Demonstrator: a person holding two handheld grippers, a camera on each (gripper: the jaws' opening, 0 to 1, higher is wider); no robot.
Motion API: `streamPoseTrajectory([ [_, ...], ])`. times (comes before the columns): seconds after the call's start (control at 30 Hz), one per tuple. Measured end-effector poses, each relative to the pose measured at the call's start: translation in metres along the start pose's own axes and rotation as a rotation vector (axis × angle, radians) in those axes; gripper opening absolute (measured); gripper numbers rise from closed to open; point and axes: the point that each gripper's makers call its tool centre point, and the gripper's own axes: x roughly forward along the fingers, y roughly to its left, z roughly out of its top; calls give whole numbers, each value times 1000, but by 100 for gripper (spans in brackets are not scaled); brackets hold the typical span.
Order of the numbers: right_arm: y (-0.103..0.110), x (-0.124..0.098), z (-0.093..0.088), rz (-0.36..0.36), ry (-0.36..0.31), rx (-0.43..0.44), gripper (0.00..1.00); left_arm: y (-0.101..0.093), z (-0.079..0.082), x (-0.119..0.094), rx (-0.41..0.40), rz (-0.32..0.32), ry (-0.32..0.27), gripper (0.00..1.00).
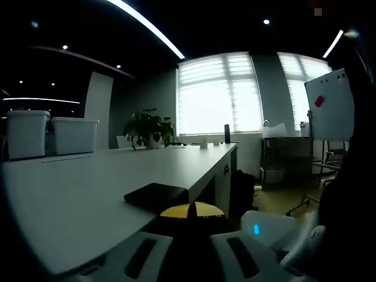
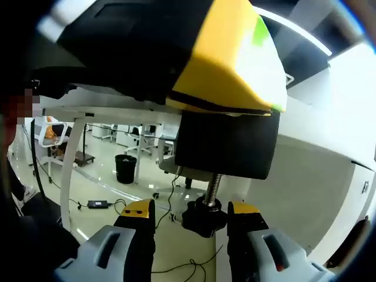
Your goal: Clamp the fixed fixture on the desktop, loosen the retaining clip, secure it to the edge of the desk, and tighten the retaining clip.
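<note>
Two jaws of your right gripper sit either side of the black screw knob, and from the right gripper view you cannot tell whether they pinch it or merely flank it. If they only flank it, a twist will spin past the knob and the retaining clip stays loose. Just above, the threaded rod runs up into the black block of the clamp fixture, whose yellow top sits on the desk edge; turn off-axis and you could lever the fixture sideways off that edge.

In the left gripper view, your left gripper holds its jaws parted around the fixture's yellow-and-black body, with contact not clear. If you let that side go slack while the screw is loose, the fixture may drop. Beyond it a flat black pad lies on the desk, near enough to be nudged. Far back stand two white bins and a potted plant, well apart.
</note>
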Motion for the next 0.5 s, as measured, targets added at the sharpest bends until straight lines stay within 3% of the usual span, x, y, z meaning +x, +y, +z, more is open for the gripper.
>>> streamPoseTrajectory([
  [0.1,-2,1,-5,-11,18,0,43,0,0,-1,0,4,0,1],
  [0.27,-12,0,-1,-50,-5,-12,28,-1,0,-2,1,9,-3,1],
  [0.43,-12,2,-2,-28,4,-14,27,-7,1,-2,10,13,-4,1],
  [0.5,-8,2,-3,23,28,49,27,-4,1,-3,16,18,-2,1],
])
